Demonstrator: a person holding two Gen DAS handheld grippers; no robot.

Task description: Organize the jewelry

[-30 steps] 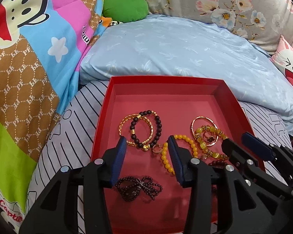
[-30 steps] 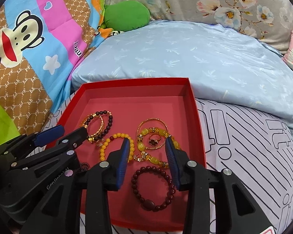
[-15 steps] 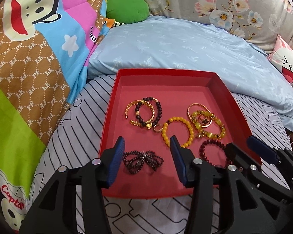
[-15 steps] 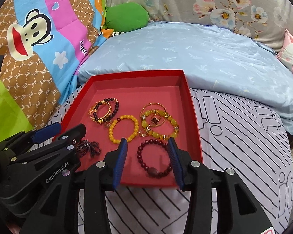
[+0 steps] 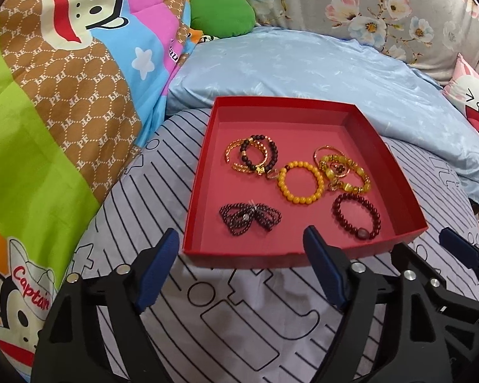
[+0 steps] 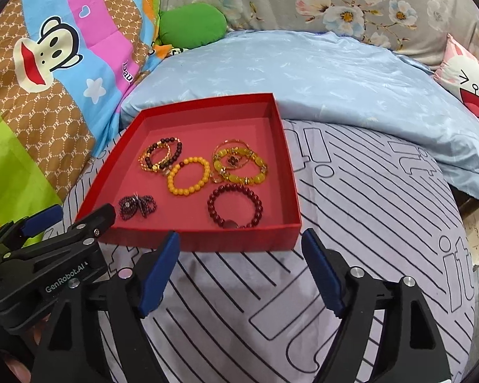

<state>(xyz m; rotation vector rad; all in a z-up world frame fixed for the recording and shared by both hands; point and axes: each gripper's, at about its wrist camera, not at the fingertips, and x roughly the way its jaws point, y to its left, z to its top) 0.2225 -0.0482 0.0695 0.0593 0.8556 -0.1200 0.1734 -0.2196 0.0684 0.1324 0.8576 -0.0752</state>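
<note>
Left gripper and right gripper, jaws just opening and empty, are hovering near the red tray's front edge, bracelets lying inside.

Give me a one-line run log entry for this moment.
left gripper: open, jaws just opening, empty | right gripper: open, jaws just opening, empty | bracelets: inside red tray | untouched

Tray sits on the bed, pillow behind it, quilt to its left. In the tray: beaded bracelet pair back left, round bead bracelet centre, bangle cluster back right, knotted bead strand front left, single bead bracelet front right. Both hand-held grippers hover before the tray's near wall, left hand-held gripper beside right hand-held gripper.
</note>
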